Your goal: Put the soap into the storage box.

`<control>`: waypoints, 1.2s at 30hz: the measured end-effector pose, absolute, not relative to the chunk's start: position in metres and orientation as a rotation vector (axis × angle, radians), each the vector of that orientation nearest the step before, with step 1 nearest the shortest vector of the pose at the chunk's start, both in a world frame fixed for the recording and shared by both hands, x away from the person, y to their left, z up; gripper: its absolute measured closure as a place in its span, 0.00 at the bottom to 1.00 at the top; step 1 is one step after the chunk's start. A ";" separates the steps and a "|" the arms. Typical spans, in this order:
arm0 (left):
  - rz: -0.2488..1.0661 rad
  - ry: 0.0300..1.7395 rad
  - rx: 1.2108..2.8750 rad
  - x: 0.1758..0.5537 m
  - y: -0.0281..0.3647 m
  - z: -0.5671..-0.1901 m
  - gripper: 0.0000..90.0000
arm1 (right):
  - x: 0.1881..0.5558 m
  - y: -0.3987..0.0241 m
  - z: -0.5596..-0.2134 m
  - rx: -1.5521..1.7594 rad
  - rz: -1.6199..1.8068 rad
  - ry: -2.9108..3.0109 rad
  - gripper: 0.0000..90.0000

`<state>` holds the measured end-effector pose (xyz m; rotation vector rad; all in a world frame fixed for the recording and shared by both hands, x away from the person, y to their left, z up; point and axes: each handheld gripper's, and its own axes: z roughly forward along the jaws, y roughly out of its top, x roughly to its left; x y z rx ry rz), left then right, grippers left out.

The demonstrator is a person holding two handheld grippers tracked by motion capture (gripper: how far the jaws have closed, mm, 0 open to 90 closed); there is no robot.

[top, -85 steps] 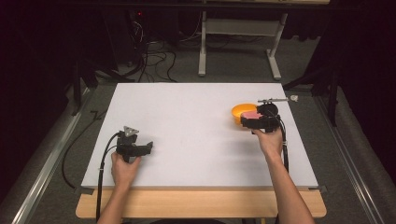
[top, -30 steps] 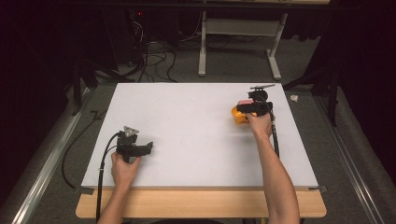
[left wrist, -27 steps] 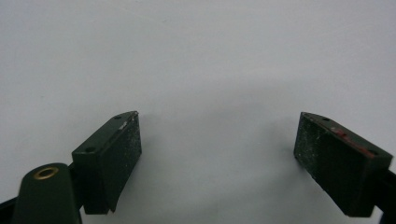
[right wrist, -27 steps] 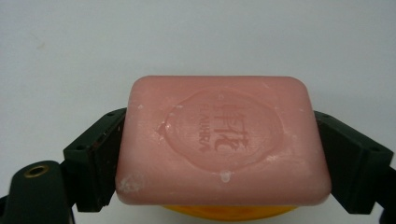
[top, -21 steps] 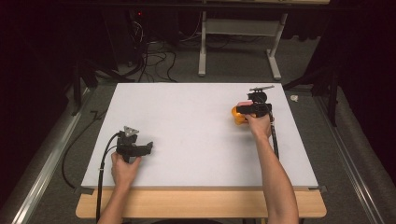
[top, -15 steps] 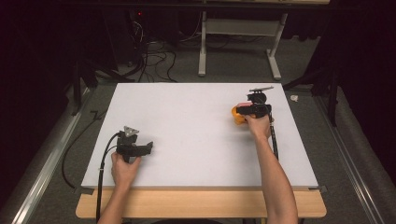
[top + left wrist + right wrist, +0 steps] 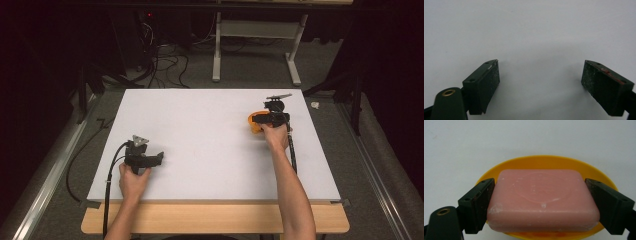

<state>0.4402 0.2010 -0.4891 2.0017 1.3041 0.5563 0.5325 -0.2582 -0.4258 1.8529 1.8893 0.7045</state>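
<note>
Pinching pink rectangular soap bar (image 7: 543,200) over yellow round plastic dish (image 7: 554,162), right gripper (image 7: 543,207) fingers are risking slick slip w/ tilt; left gripper (image 7: 541,87) fingers are spread, idling on white worktop (image 7: 200,130).

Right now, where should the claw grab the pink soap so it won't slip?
Probably on the two short ends of the pink soap, coming from the near side along the table. It lies flat in the yellow dish with rounded edges, and its short ends stand clear of the dish. The right claw already has a jaw at each end, seemingly touching.
</note>
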 end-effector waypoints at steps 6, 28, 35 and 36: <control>0.557 1.304 2.002 0.440 0.201 -0.489 0.17 | 0.531 -0.259 -0.422 1.840 0.744 1.869 0.15; 0.556 1.304 2.001 0.440 0.201 -0.489 0.17 | 0.509 -0.257 -0.399 1.759 0.785 1.866 0.16; 0.556 1.304 2.002 0.440 0.201 -0.489 0.17 | 0.496 -0.259 -0.393 1.723 0.815 1.869 0.16; 0.556 1.304 2.002 0.440 0.201 -0.489 0.17 | 0.495 -0.259 -0.392 1.722 0.821 1.869 0.16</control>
